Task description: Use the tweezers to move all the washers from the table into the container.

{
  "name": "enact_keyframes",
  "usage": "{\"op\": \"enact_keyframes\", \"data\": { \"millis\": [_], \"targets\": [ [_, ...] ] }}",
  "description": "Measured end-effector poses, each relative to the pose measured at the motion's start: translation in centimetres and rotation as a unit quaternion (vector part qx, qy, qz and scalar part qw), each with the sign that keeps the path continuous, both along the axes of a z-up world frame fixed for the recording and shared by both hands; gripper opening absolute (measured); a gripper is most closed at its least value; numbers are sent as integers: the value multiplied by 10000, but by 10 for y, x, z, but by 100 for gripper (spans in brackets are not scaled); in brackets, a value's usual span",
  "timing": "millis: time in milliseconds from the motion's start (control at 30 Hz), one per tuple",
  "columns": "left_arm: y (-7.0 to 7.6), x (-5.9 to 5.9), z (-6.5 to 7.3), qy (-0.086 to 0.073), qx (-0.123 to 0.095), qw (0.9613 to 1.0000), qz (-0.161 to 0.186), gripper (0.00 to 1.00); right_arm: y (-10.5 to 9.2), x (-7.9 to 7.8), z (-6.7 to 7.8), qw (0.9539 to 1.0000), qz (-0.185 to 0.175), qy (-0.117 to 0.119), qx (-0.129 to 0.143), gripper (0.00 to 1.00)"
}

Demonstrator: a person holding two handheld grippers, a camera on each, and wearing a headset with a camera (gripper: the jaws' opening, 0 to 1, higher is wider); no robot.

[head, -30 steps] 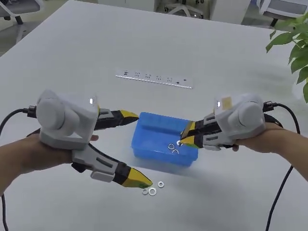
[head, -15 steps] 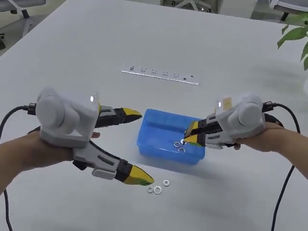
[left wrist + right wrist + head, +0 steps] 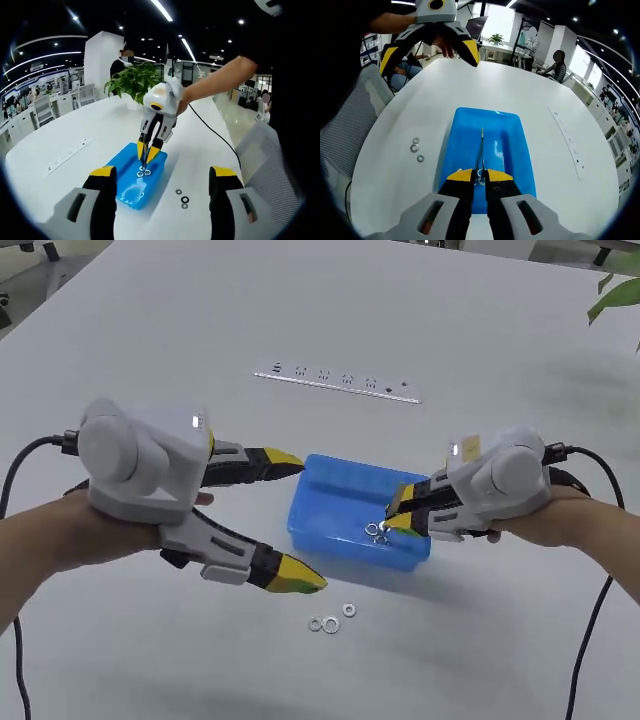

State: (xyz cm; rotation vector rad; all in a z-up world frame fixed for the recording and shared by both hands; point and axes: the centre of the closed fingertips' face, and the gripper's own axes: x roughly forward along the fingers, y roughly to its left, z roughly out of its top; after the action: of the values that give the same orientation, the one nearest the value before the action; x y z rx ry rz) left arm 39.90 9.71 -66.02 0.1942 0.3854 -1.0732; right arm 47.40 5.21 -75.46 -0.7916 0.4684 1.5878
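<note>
Over container [image 3: 330, 490], right tongs [image 3: 393, 515] clamp tweezers [image 3: 481, 150], left tongs [image 3: 305, 522] apart; three washers [image 3: 331, 622] on worktop [image 3: 480, 640] at right tongs' 7 o'clock.

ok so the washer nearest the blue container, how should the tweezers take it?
Probably pinch the washer band: one tweezers tip through the hole, one outside, straight down. It lies flat on the table, offering no side edge, apart from the other two washers.

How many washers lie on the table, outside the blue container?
3. Two washers lie side by side on the table before the blue container; the third sits just right of them, nearer it. None seems hidden.
</note>
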Motion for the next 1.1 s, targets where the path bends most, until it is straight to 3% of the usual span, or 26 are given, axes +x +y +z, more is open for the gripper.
{"op": "enact_keyframes", "data": {
  "millis": [433, 767, 1100],
  "targets": [
    [-8, 19, -1, -201, 275, 9993, -143, 45, -2, -2, -4, 10000, 49, 10, -53, 9],
    [-29, 31, -5, -203, 360, 9980, -483, 35, -3, -3, -5, 10000, 75, 7, -63, 9],
    [-47, 47, -10, -312, 422, 9969, -592, 27, -4, -6, -4, 9999, 135, -31, -88, 9]
  ]
}}
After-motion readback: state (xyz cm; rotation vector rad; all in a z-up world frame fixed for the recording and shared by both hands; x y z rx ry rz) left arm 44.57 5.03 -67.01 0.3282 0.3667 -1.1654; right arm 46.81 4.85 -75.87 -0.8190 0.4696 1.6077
